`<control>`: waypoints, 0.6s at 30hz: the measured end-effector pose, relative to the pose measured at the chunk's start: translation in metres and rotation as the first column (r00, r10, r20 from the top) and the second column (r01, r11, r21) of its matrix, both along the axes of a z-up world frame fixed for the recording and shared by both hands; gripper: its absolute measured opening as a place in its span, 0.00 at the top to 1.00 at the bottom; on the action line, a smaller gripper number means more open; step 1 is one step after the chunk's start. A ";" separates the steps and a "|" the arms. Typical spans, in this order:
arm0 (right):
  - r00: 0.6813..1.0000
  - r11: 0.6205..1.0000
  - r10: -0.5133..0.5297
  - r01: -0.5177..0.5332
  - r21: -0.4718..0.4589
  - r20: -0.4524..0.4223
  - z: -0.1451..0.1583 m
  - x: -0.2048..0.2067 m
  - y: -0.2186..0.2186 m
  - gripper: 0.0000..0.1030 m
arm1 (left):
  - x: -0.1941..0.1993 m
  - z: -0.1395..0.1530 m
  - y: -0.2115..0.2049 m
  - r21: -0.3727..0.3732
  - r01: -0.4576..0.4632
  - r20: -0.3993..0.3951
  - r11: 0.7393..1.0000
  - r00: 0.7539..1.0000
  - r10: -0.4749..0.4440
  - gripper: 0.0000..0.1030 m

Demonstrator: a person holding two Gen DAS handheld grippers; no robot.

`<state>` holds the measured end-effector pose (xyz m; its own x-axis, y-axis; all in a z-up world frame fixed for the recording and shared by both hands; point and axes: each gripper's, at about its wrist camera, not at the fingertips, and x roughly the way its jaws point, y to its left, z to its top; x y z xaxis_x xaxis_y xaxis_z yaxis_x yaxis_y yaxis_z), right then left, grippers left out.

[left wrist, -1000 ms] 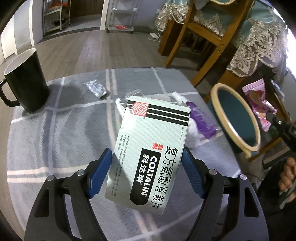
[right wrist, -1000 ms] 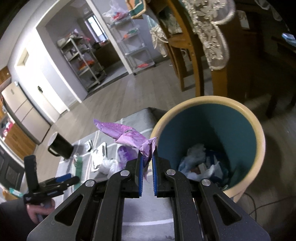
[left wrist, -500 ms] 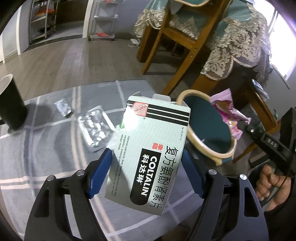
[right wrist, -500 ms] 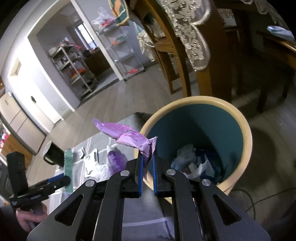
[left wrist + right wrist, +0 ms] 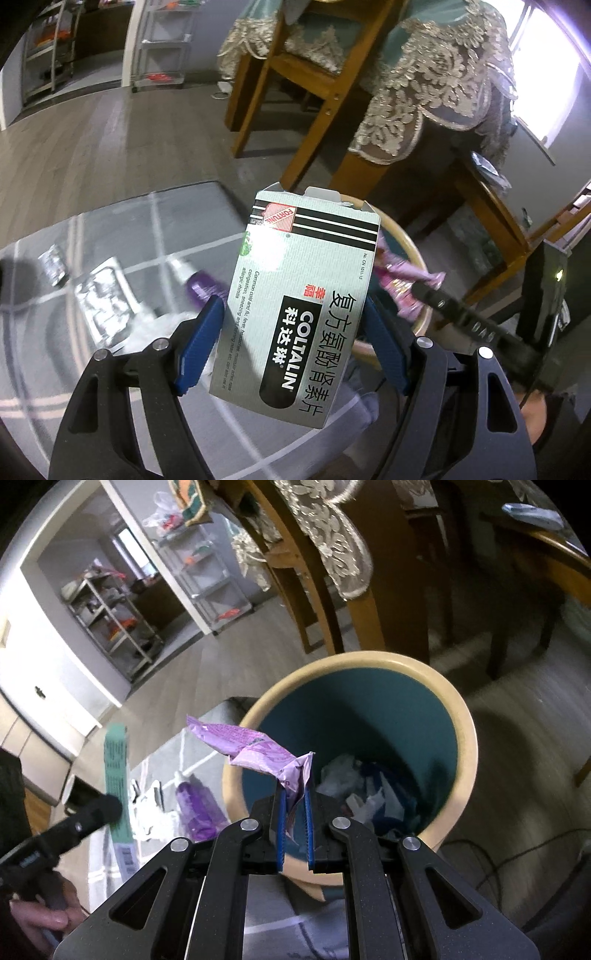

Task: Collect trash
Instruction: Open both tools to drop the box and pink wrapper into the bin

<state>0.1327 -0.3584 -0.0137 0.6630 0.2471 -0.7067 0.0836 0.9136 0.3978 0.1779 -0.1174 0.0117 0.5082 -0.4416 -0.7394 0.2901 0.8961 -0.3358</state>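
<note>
My left gripper is shut on a pale green Coltalin medicine box, held in the air in front of the trash bin's cream rim. My right gripper is shut on a crumpled purple wrapper, held over the near rim of the teal bin, which holds crumpled white and blue trash. The box also shows edge-on at the left of the right wrist view. The wrapper shows in the left wrist view.
On the grey checked tablecloth lie a purple bottle, a foil blister pack, a small foil packet and white tissue. Wooden chairs with lace covers stand behind the bin.
My left gripper has swung right with the box, from over the table to in front of the bin. My right gripper has moved the wrapper closer over the bin's opening.
</note>
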 end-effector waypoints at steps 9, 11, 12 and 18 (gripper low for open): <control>0.998 1.000 -0.024 0.024 0.000 -0.058 -0.011 0.006 -0.008 0.72 | 0.024 -0.003 -0.043 -0.008 0.047 -0.019 0.999 0.999 -0.047 0.27; 0.998 0.999 -0.037 0.038 0.013 -0.048 -0.010 0.003 -0.012 0.67 | 0.029 -0.005 -0.052 -0.001 0.057 -0.022 0.998 0.998 -0.057 0.27; 0.998 0.999 -0.042 0.043 0.019 -0.046 -0.009 0.003 -0.014 0.66 | 0.031 -0.006 -0.056 0.000 0.060 -0.024 0.998 0.998 -0.060 0.27; 0.996 0.996 -0.085 0.086 0.040 -0.025 -0.005 -0.001 -0.026 0.61 | 0.043 -0.014 -0.074 0.001 0.061 -0.051 0.998 0.997 -0.061 0.27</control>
